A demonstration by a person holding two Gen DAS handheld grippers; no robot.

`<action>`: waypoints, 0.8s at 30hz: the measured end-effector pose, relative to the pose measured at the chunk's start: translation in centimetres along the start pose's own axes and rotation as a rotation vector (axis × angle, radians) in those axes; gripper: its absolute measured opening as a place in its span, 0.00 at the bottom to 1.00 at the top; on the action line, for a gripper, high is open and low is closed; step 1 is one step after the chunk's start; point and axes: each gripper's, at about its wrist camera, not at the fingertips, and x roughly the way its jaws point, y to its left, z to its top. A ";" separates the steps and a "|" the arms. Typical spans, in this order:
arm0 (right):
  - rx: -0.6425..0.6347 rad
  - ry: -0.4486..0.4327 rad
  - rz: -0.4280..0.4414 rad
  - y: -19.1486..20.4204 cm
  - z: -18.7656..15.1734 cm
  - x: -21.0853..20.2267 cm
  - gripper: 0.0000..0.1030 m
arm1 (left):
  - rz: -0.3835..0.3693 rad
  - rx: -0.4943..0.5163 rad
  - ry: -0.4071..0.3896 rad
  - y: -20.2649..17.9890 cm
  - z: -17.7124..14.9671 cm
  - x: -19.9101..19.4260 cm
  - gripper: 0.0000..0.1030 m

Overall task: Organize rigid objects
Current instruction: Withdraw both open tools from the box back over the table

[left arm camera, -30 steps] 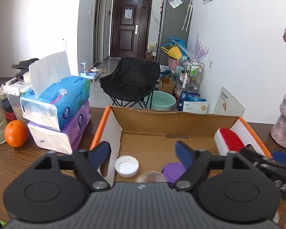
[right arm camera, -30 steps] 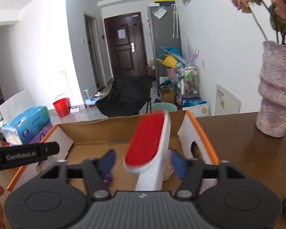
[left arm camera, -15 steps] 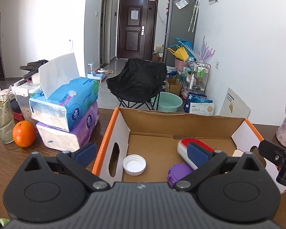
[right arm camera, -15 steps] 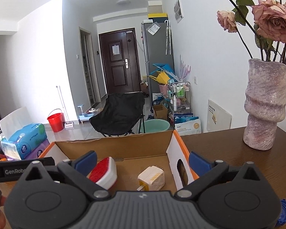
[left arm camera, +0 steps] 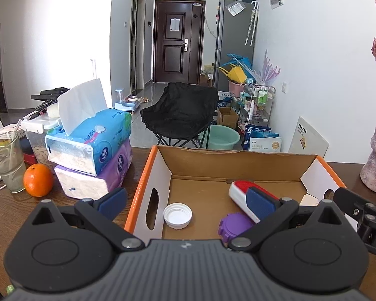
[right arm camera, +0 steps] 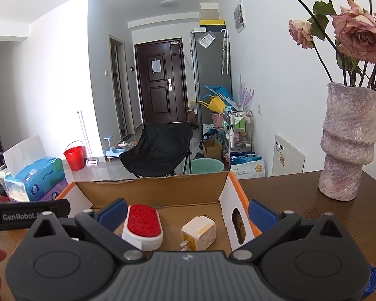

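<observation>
An open cardboard box (left arm camera: 238,160) with orange rims stands on the wooden table. Inside lie a red-and-white lint brush (left arm camera: 240,190), a white lid (left arm camera: 177,215) and a purple cap (left arm camera: 234,225). The right wrist view shows the same brush (right arm camera: 143,225) beside a white plug adapter (right arm camera: 199,232) in the box (right arm camera: 150,190). My left gripper (left arm camera: 188,199) is open and empty over the box's near left wall. My right gripper (right arm camera: 188,212) is open and empty above the box's near right side. A blue cap (right arm camera: 372,279) lies on the table at the far right.
Stacked tissue packs (left arm camera: 92,150), an orange (left arm camera: 37,179) and a glass (left arm camera: 7,165) stand left of the box. A pink vase (right arm camera: 348,148) with dried roses stands to its right. A black chair (left arm camera: 180,110) and clutter lie beyond the table.
My right gripper opened and let go of the lint brush, which now lies in the box. Both grippers drew back and up a little.
</observation>
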 end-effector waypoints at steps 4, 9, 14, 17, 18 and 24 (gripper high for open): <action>-0.011 -0.018 -0.008 0.1 -0.2 -1.0 1.00 | -0.003 0.005 0.000 0.1 -0.4 -0.6 1.00; -0.015 -0.036 -0.005 0.0 -0.5 -2.4 1.00 | -0.002 0.002 -0.002 0.5 -0.9 -1.6 1.00; -0.022 -0.051 0.001 0.2 -1.1 -4.1 1.00 | -0.003 -0.003 -0.008 0.9 -1.5 -2.9 1.00; -0.029 -0.059 0.005 0.4 -1.5 -5.1 1.00 | -0.002 -0.005 -0.010 1.0 -2.1 -3.8 1.00; -0.031 -0.060 0.007 0.4 -1.7 -5.4 1.00 | -0.003 -0.006 -0.009 1.1 -2.3 -4.1 1.00; -0.037 -0.070 0.022 0.9 -2.8 -7.7 1.00 | 0.012 -0.012 -0.009 1.8 -3.5 -6.1 1.00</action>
